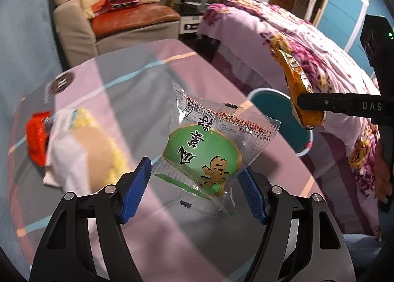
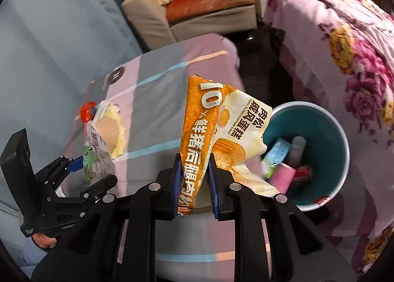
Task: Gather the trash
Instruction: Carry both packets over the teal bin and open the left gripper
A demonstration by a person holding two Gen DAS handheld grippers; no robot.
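Both fingers clamp wrappers: left green packet (image 1: 204, 156); right orange wrapper (image 2: 197, 144), partly creased.

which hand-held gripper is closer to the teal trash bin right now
Right. The right hand-held gripper holds its orange wrapper beside the bin; the left hand-held gripper is farther away.

Both wrist views near, angled down; shared: table (image 1: 152, 65), bin (image 2: 342, 134).
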